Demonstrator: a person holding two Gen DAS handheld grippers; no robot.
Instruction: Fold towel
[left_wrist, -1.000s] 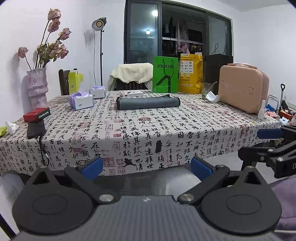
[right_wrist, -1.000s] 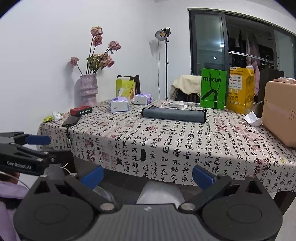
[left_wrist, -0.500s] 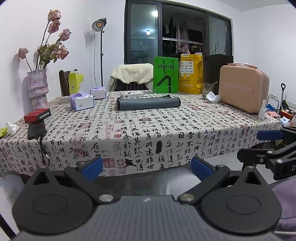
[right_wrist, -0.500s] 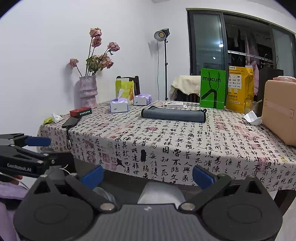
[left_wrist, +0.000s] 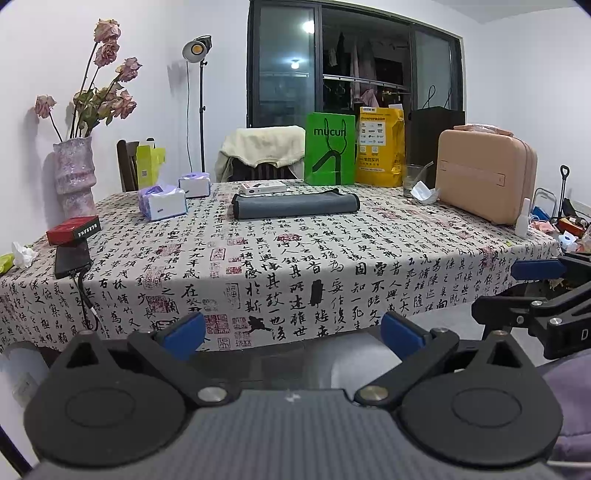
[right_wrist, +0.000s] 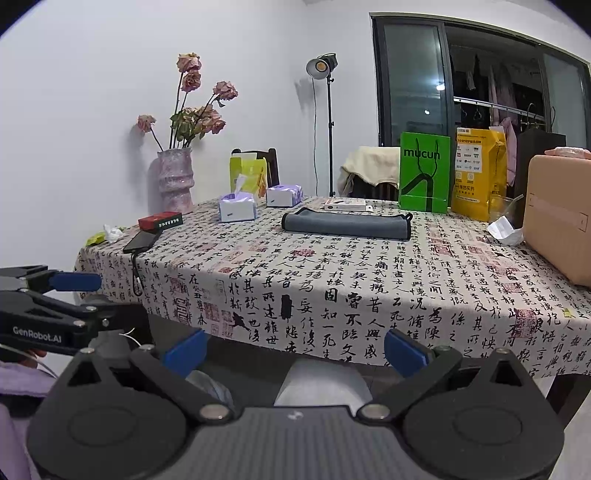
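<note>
A dark grey towel lies folded into a long flat strip on the far middle of the table; it also shows in the right wrist view. My left gripper is open and empty, held below and in front of the table's near edge, far from the towel. My right gripper is open and empty, also low in front of the table edge. Each gripper shows from the side in the other's view: the right one and the left one.
The table has a calligraphy-print cloth. On it stand a vase of dried roses, two tissue boxes, a red box, a phone with cable, a green bag, a yellow bag and a tan case.
Both grippers have drifted slightly; the view has barely shifted. The towel has not moved and both grippers stay open.
</note>
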